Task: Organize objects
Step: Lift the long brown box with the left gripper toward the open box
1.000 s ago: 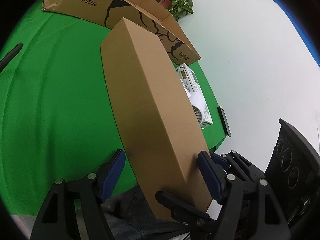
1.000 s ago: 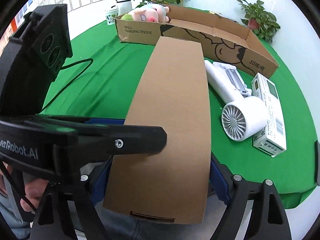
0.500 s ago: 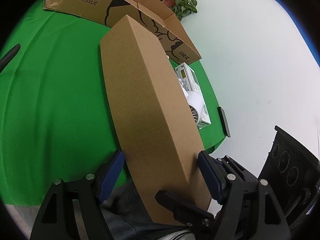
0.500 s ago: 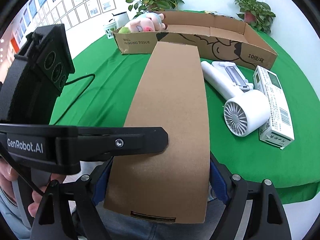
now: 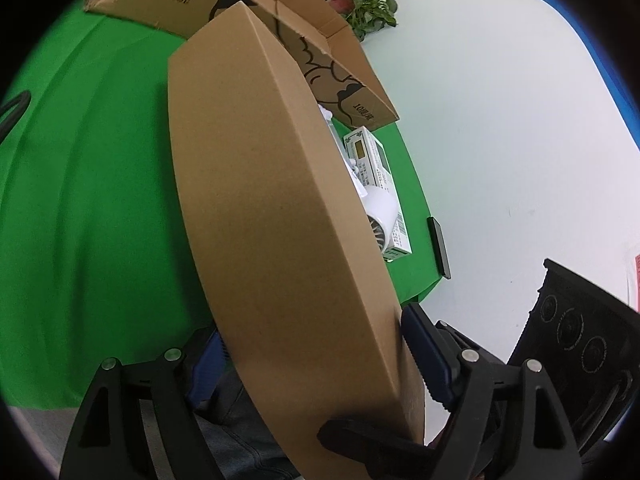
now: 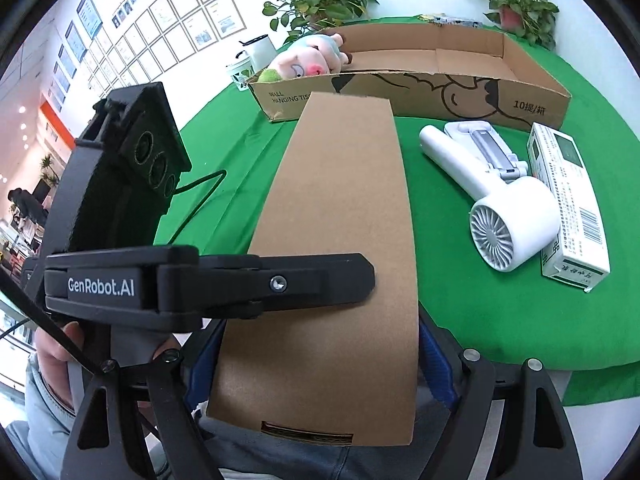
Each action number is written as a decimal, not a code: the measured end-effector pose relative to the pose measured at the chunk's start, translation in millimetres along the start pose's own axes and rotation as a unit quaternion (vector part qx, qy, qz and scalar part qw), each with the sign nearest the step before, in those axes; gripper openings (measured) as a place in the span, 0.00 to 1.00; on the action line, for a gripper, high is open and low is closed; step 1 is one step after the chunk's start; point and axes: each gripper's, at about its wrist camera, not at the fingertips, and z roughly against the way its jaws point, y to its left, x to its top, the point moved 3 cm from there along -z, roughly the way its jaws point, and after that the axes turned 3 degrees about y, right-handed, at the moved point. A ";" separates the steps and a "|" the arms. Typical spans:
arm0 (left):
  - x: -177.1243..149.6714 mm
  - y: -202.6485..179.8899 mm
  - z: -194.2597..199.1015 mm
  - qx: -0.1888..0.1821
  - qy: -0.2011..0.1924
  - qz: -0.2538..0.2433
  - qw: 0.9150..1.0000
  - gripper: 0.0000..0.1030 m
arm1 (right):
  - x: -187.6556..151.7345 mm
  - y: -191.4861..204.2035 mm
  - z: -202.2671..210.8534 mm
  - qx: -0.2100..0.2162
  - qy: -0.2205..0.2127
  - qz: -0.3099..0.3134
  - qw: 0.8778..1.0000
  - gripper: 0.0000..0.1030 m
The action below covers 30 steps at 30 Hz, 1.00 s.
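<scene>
A long flat brown cardboard box [image 5: 272, 208] is held in the air at the near edge of the green table by both grippers. My left gripper [image 5: 316, 356] is shut on its near end across the thin sides. My right gripper [image 6: 320, 364] is shut on its edges, with the box's broad face [image 6: 340, 248] up; the left gripper's finger [image 6: 280, 284] lies across it. The box's far end reaches toward the large open "Wall Hanging Tissue" carton [image 6: 440, 96], also in the left wrist view [image 5: 280, 12].
On the green tablecloth [image 6: 480, 312] lie a white handheld fan [image 6: 508, 220], a white phone stand [image 6: 484, 148] and a white packaged box [image 6: 568, 200]. A pink pig plush [image 6: 308, 62] sits in the carton's left end. A black cable [image 6: 200, 196] runs left. Potted plants stand behind.
Both grippers have lifted the brown box higher and pulled it slightly back toward the person; the grip is unchanged.
</scene>
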 end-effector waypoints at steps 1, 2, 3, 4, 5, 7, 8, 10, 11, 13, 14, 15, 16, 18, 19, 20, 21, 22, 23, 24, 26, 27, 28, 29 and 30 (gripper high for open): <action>0.8 -2.5 1.9 0.003 -0.005 -0.006 1.000 0.79 | 0.6 0.1 0.2 0.000 -0.001 0.001 1.000 0.79; 2.1 -5.5 4.7 0.006 -0.012 -0.013 1.000 0.79 | 1.7 0.6 0.9 -0.001 -0.004 0.004 1.000 0.79; 4.1 -9.8 9.0 0.008 -0.021 -0.022 1.000 0.78 | 3.0 2.3 3.1 -0.006 -0.010 0.011 1.000 0.78; 5.6 -13.1 12.3 0.011 -0.027 -0.028 0.999 0.78 | 3.9 4.7 5.5 -0.010 -0.017 0.018 1.000 0.78; 7.6 -17.2 16.7 0.013 -0.034 -0.037 0.999 0.78 | 5.3 7.0 8.0 -0.015 -0.024 0.024 0.999 0.78; 12.5 -25.9 27.5 0.018 -0.050 -0.051 0.997 0.78 | 9.5 12.4 14.7 -0.023 -0.041 0.036 0.998 0.78; 14.7 -29.2 32.0 0.020 -0.056 -0.056 0.997 0.78 | 11.6 14.6 18.1 -0.024 -0.049 0.039 0.998 0.78; 20.0 -35.8 40.8 0.022 -0.066 -0.068 0.995 0.77 | 17.9 19.2 25.0 -0.027 -0.065 0.046 0.996 0.78; 23.8 -39.6 45.8 0.025 -0.071 -0.077 0.994 0.77 | 20.8 21.5 27.9 -0.029 -0.074 0.049 0.996 0.78; 30.4 -44.8 52.3 0.028 -0.076 -0.088 0.993 0.77 | 28.0 25.2 32.1 -0.034 -0.088 0.057 0.994 0.78; 35.0 -48.3 56.0 0.029 -0.079 -0.094 0.992 0.77 | 31.9 26.3 34.1 -0.036 -0.093 0.058 0.993 0.77; 38.6 -50.8 58.6 0.030 -0.081 -0.098 0.991 0.77 | 36.1 27.2 36.5 -0.036 -0.098 0.059 0.993 0.77; 43.5 -54.0 61.6 0.031 -0.085 -0.103 0.991 0.77 | 41.1 27.0 39.0 -0.036 -0.103 0.060 0.992 0.77; 53.2 -60.3 66.7 0.031 -0.089 -0.115 0.989 0.76 | 51.0 26.8 43.3 -0.039 -0.112 0.064 0.991 0.77; 57.8 -63.9 69.0 0.034 -0.092 -0.121 0.988 0.76 | 56.6 26.1 45.3 -0.041 -0.118 0.064 0.990 0.77; 62.8 -67.9 71.8 0.034 -0.094 -0.127 0.987 0.76 | 61.4 26.6 47.7 -0.042 -0.123 0.065 0.989 0.77; 68.2 -72.2 74.8 0.035 -0.097 -0.135 0.985 0.76 | 67.1 26.0 50.4 -0.044 -0.130 0.064 0.988 0.77; 73.0 -75.6 77.4 0.035 -0.099 -0.141 0.984 0.76 | 71.9 25.7 53.1 -0.046 -0.136 0.064 0.988 0.77; 78.0 -78.9 79.9 0.036 -0.102 -0.147 0.983 0.76 | 77.5 25.4 55.6 -0.048 -0.143 0.065 0.986 0.77; 85.6 -83.0 78.9 0.037 -0.104 -0.153 0.982 0.76 | 82.3 24.9 57.5 -0.049 -0.148 0.066 0.986 0.77; 96.9 -88.8 79.5 0.038 -0.108 -0.160 0.980 0.76 | 92.2 23.5 60.5 -0.053 -0.158 0.067 0.984 0.77; 107.5 -94.3 75.4 0.038 -0.110 -0.163 0.980 0.76 | 97.3 23.2 62.2 -0.054 -0.162 0.067 0.983 0.77; 108.7 -102.2 70.8 0.037 -0.113 -0.166 0.979 0.76 | 102.9 23.1 64.1 -0.055 -0.166 0.068 0.982 0.77; 109.1 -103.7 53.6 0.037 -0.116 -0.170 0.978 0.76 | 108.4 23.7 65.9 -0.057 -0.171 0.070 0.981 0.77; 117.4 -106.6 54.3 0.037 -0.119 -0.174 0.977 0.76 | 113.7 23.5 67.6 -0.059 -0.175 0.073 0.980 0.77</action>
